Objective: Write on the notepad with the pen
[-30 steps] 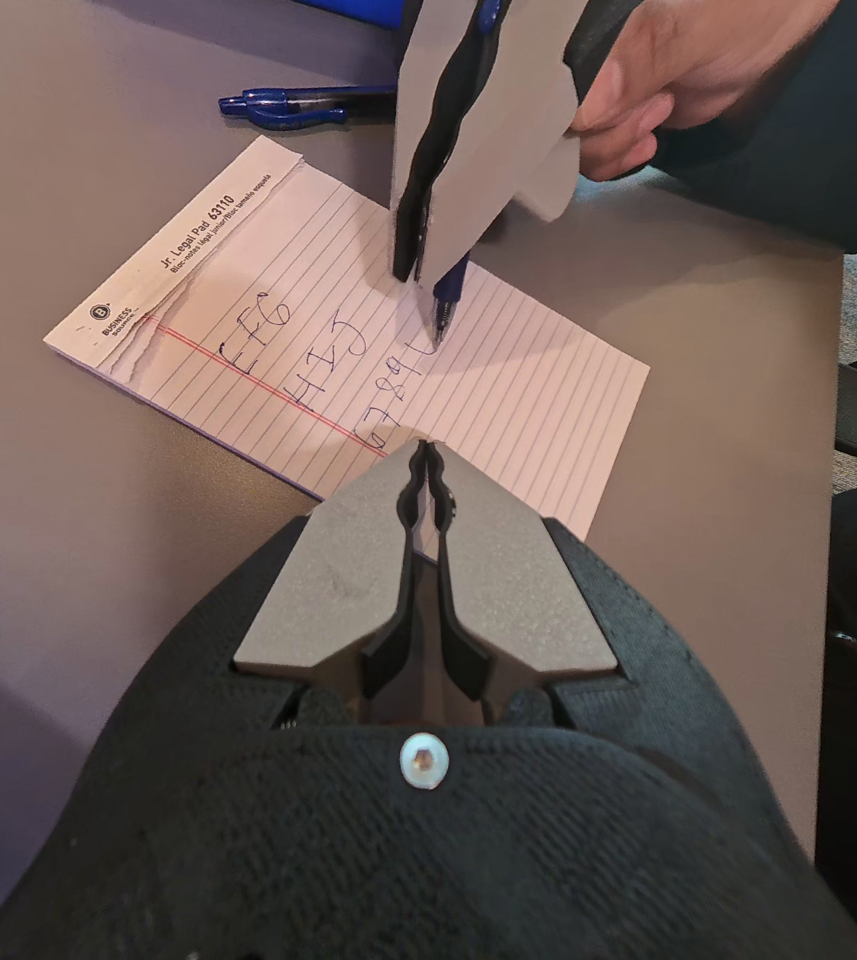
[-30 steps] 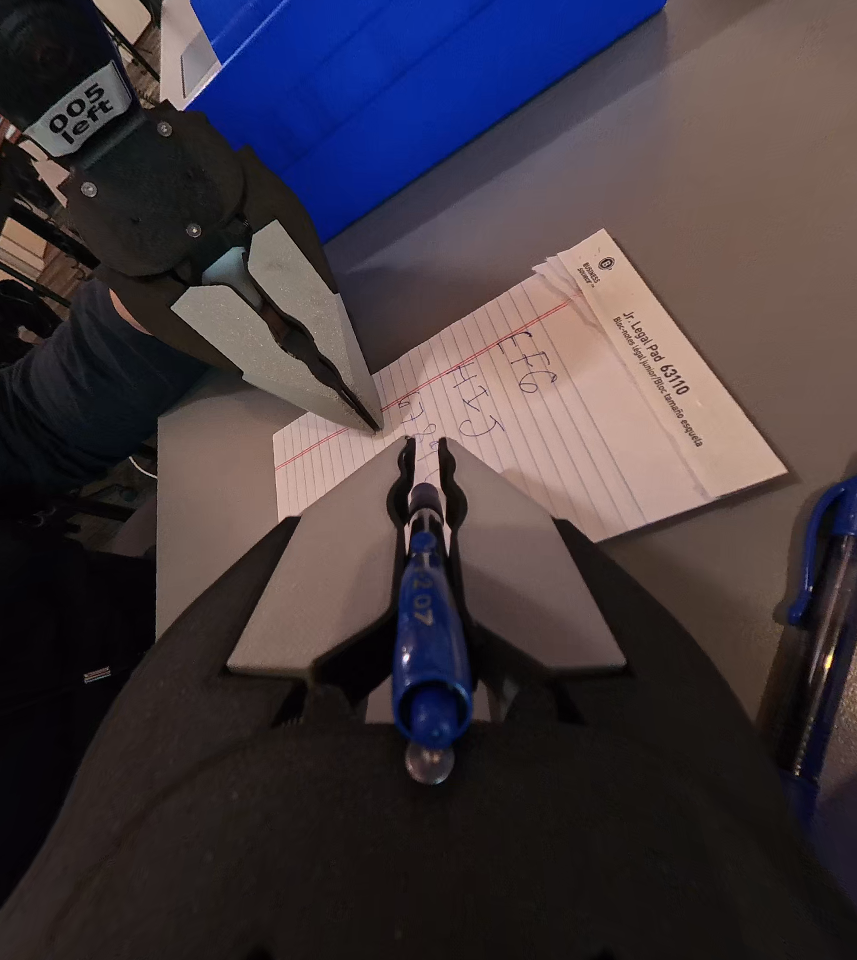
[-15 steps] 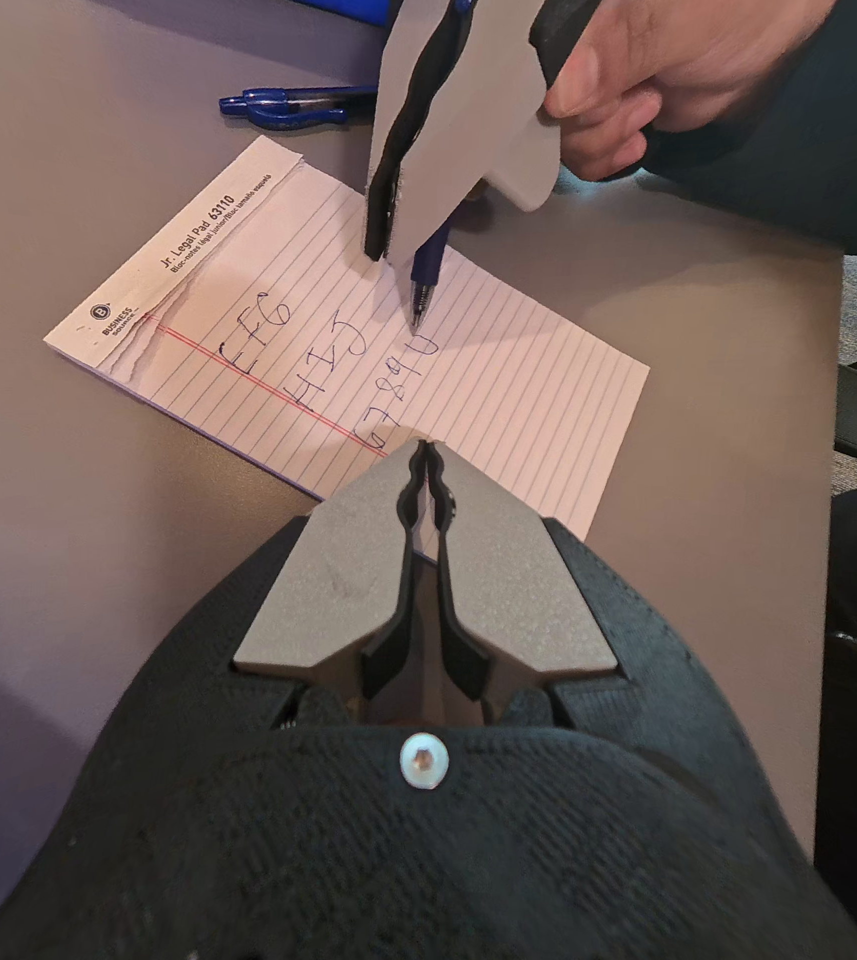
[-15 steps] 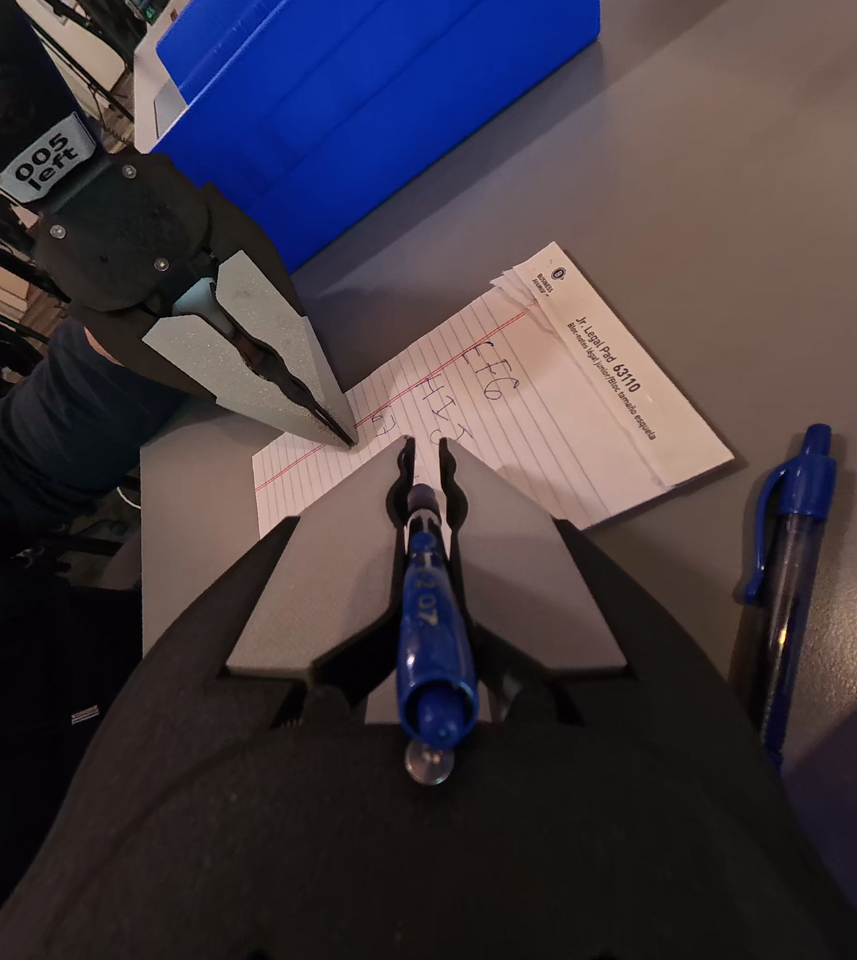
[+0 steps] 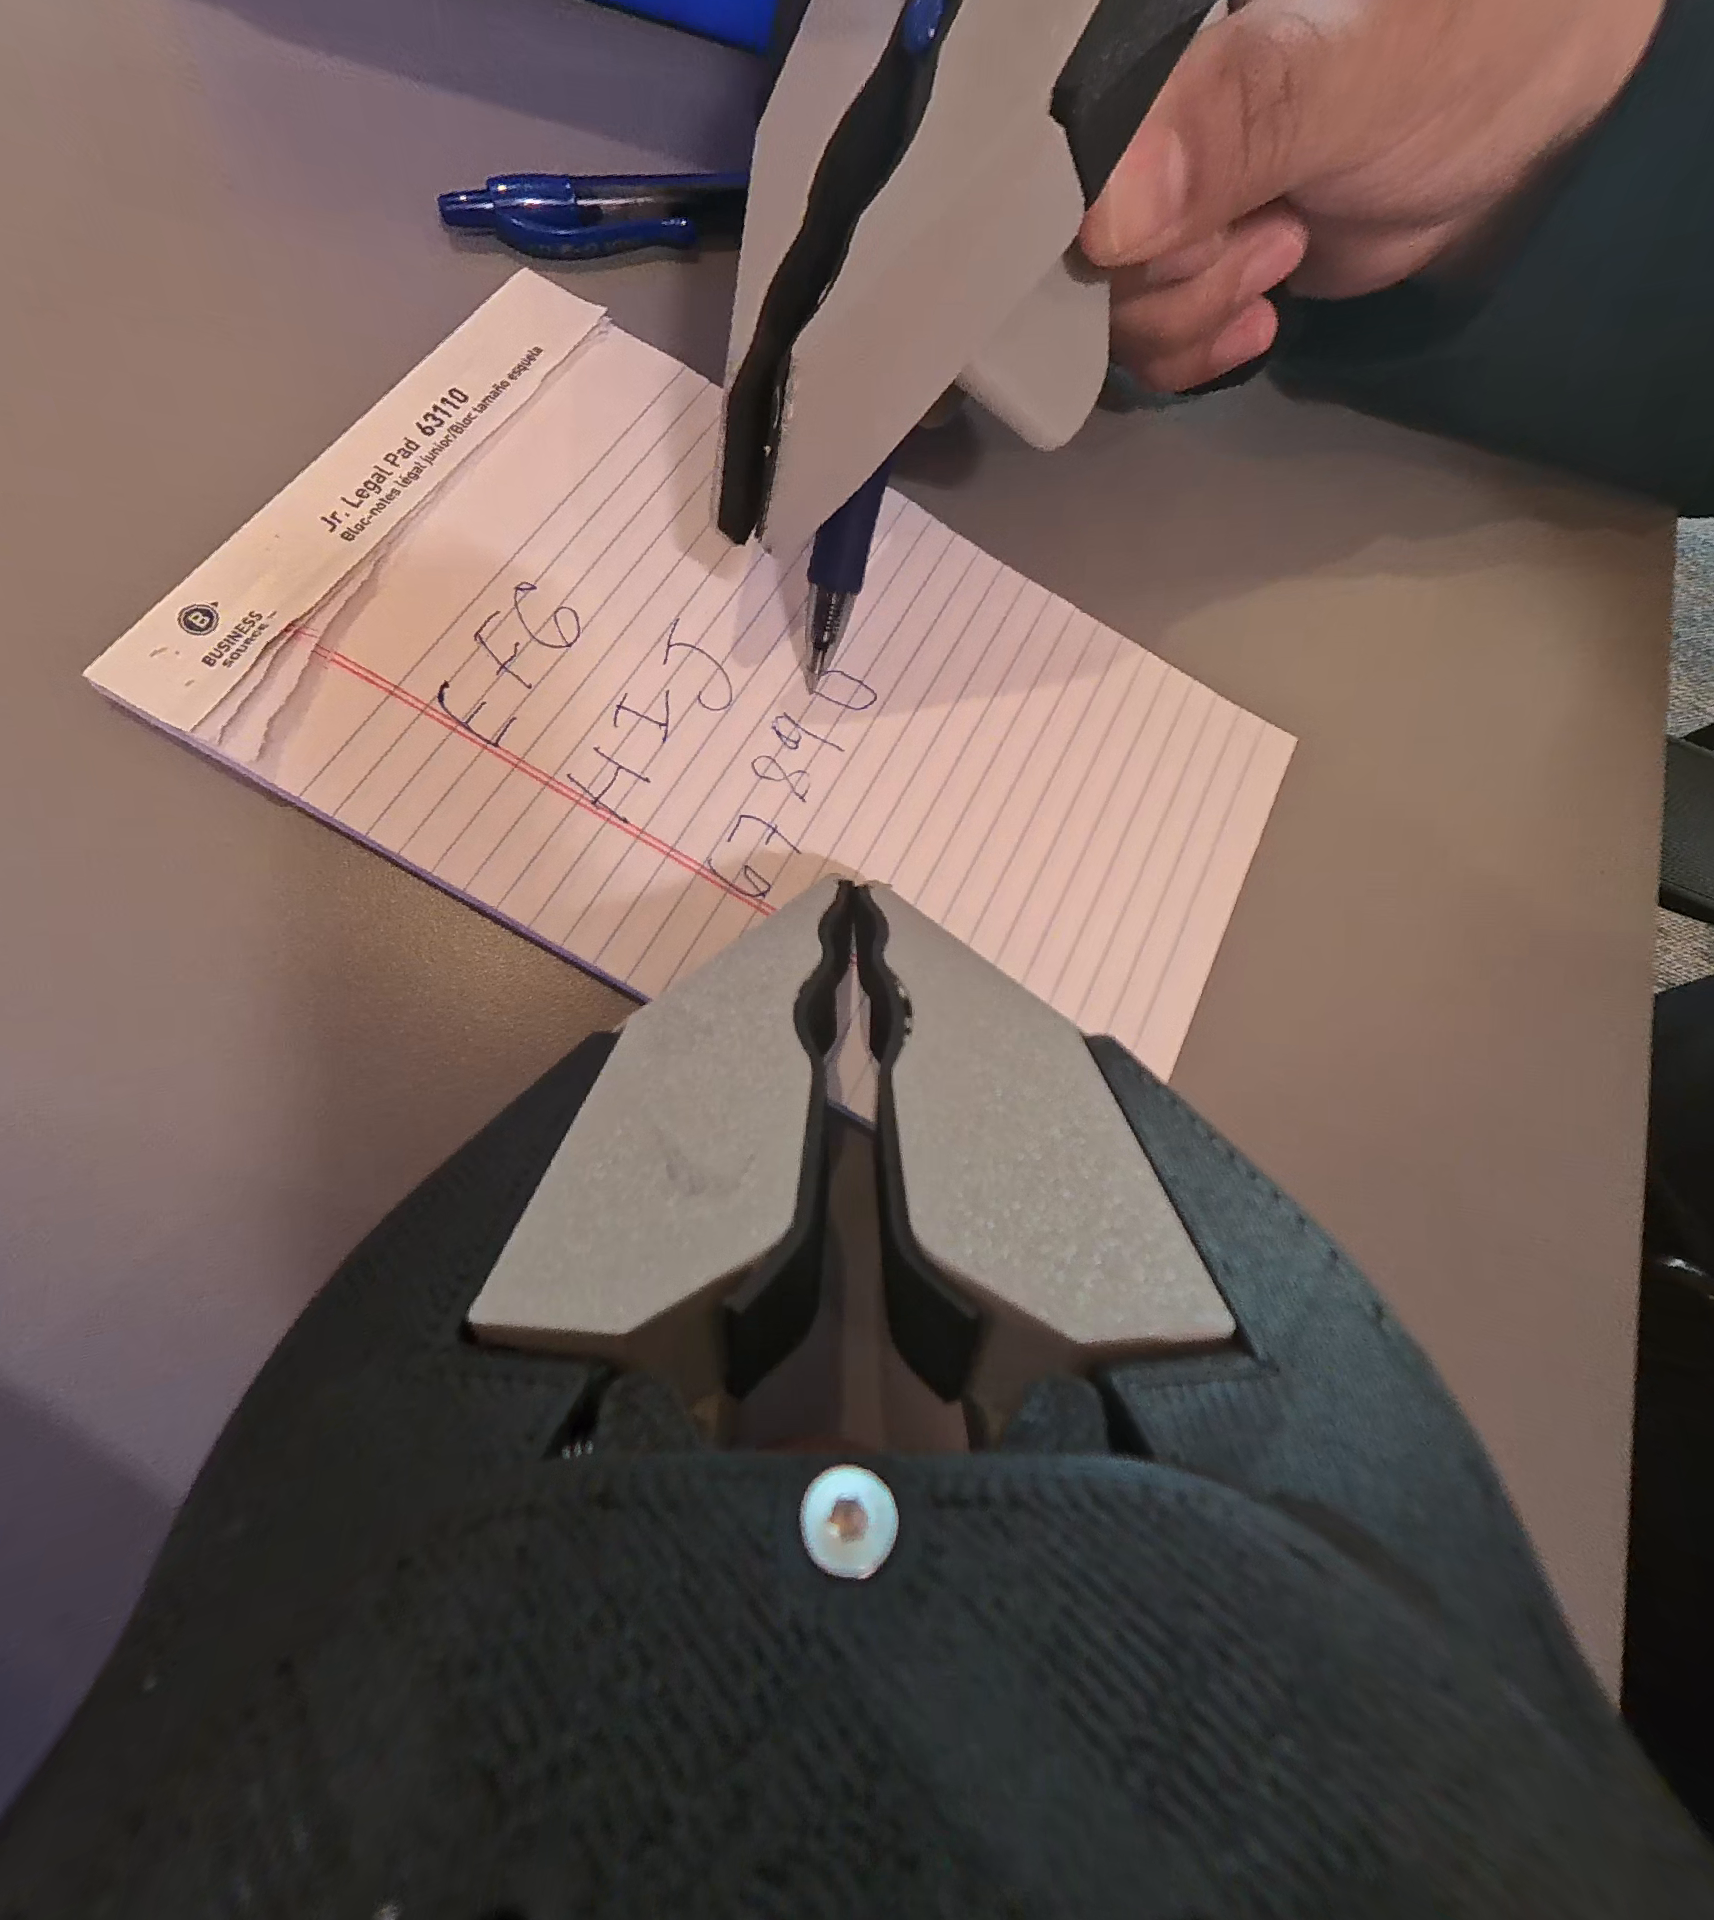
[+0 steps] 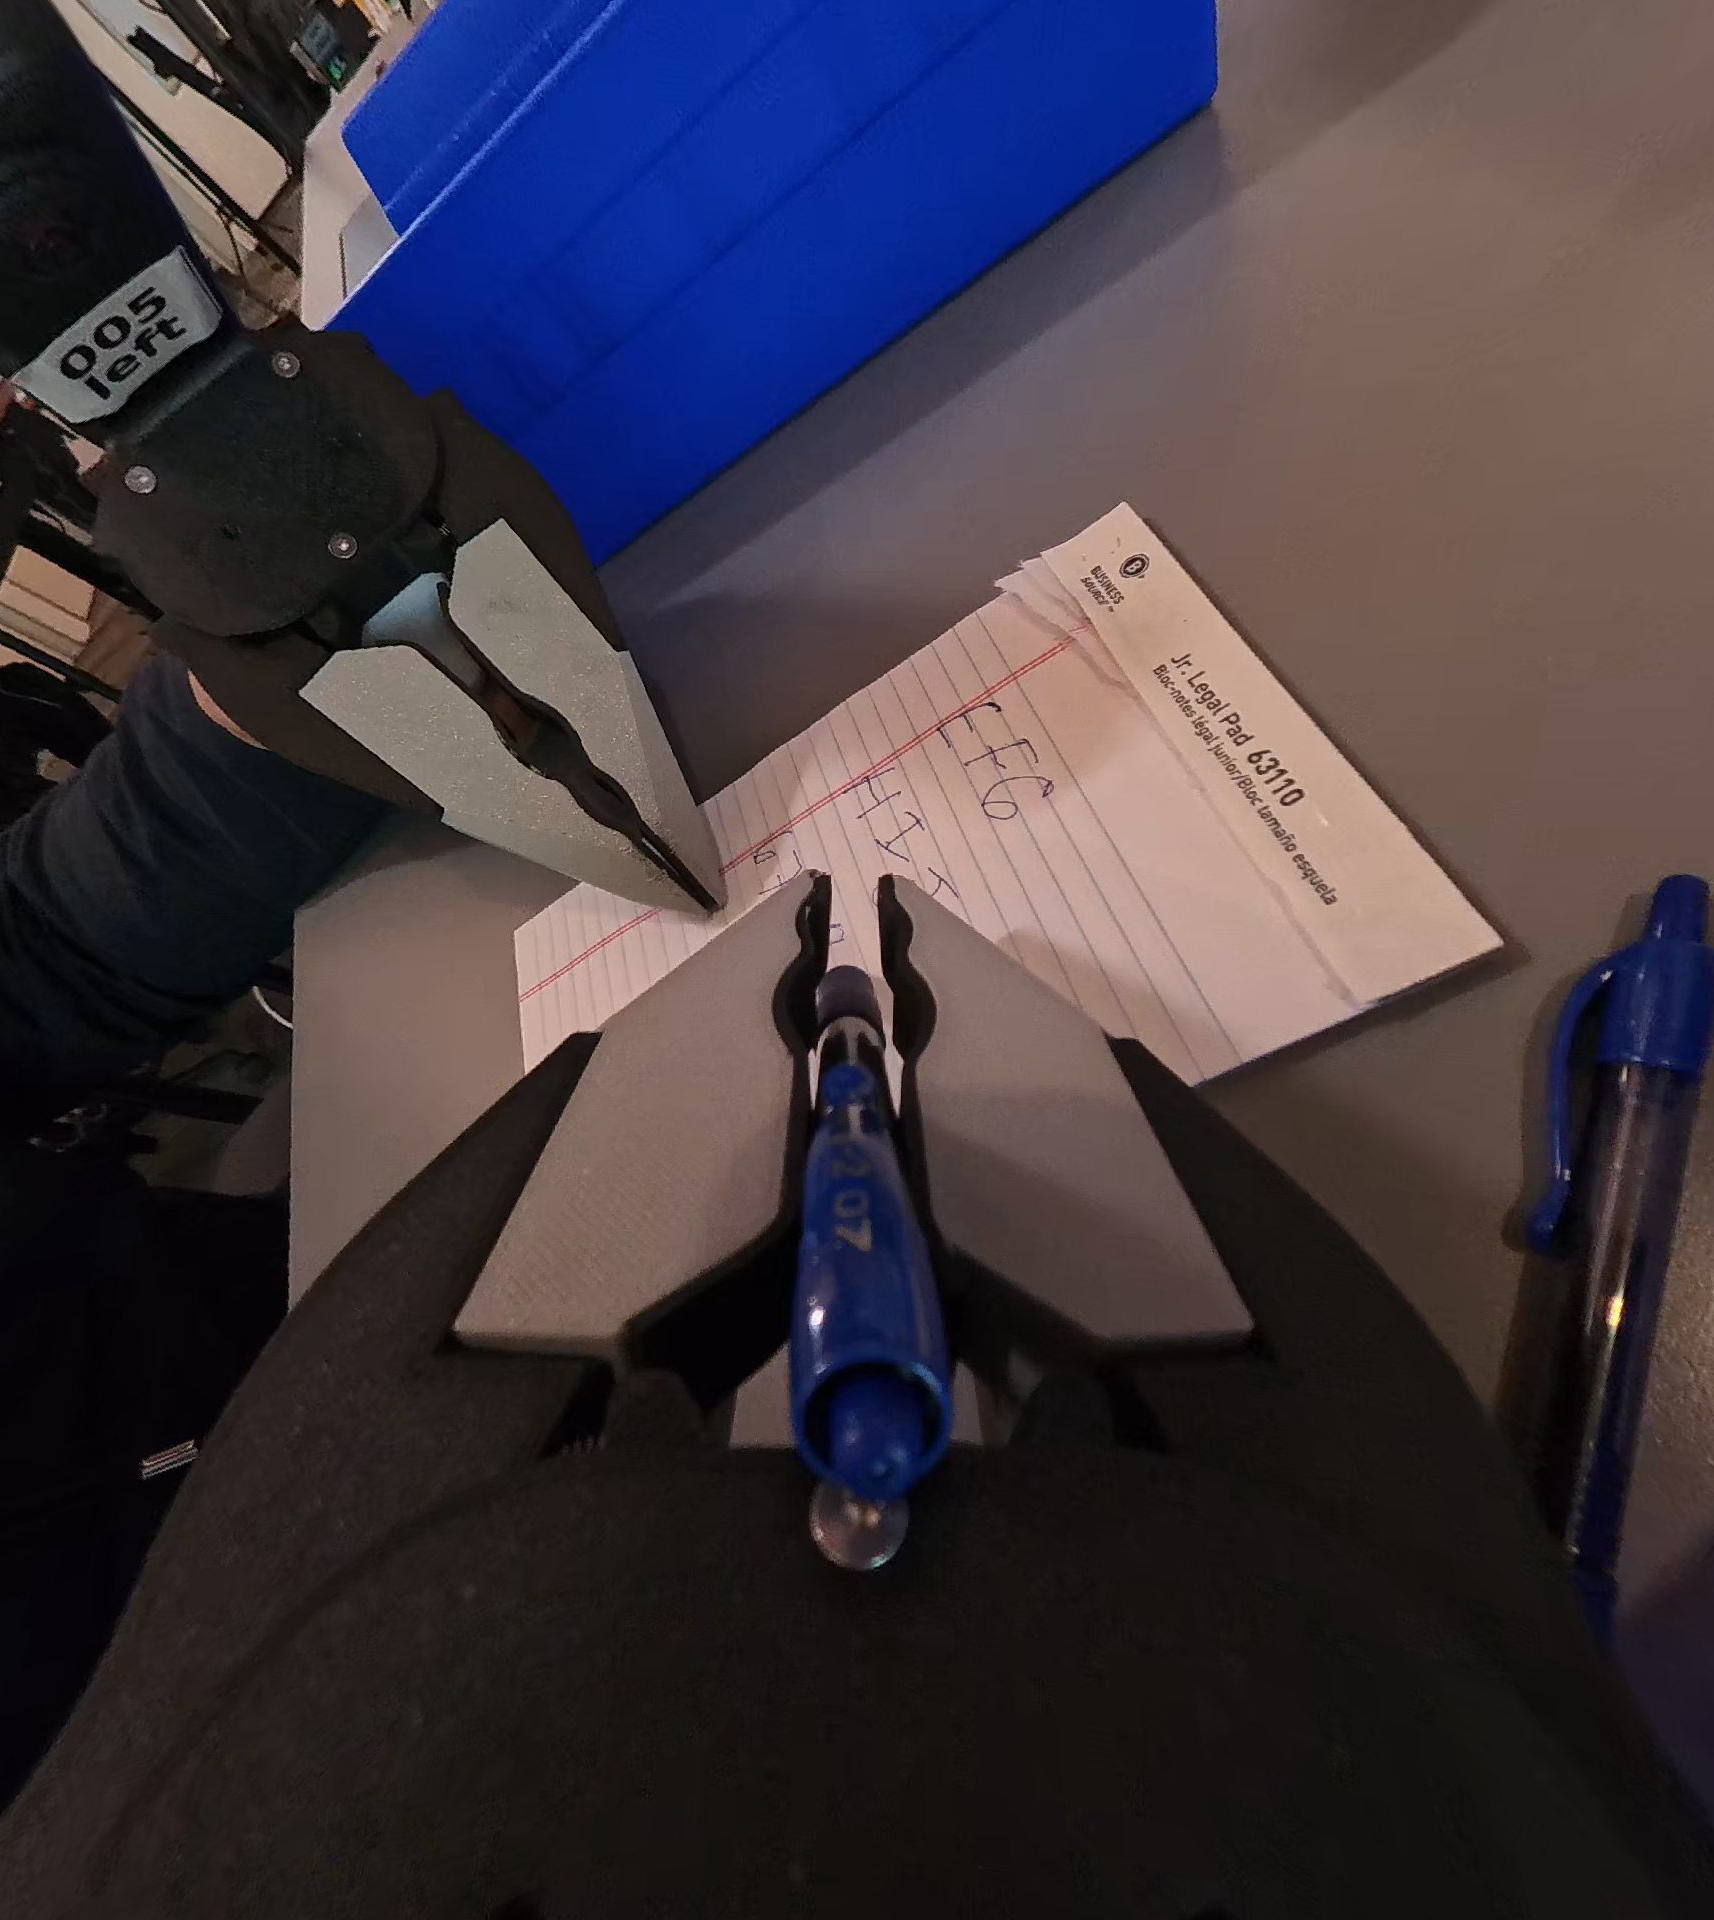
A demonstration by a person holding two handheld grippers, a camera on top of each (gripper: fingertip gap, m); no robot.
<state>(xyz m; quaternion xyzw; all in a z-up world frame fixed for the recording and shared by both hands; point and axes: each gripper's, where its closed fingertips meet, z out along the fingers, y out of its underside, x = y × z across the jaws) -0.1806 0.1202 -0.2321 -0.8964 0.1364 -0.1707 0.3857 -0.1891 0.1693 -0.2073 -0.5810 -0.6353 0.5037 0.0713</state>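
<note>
A white lined notepad (image 5: 988,790) lies on the grey table with three rows of blue handwriting on it. My right gripper (image 6: 851,883) is shut on a blue pen (image 6: 858,1195). In the left wrist view the right gripper (image 5: 759,530) hangs over the pad, and the pen's tip (image 5: 822,665) is at the end of the last written row, on or just above the paper. My left gripper (image 5: 851,891) is shut and empty, with its tips pressing on the pad's near edge. It also shows in the right wrist view (image 6: 702,899).
A second blue pen (image 6: 1611,1143) lies on the table beside the pad's header end, also seen in the left wrist view (image 5: 572,213). A blue bin (image 6: 780,208) stands behind the pad. The table edge (image 5: 1653,935) runs along the right. A hand (image 5: 1300,177) holds the right gripper. Spacing between my two grippers at the tips: around 6 cm.
The pen finished the last mark, then lifted slightly and drew back a little toward the pad's header. The left gripper has stayed put on the pad.
</note>
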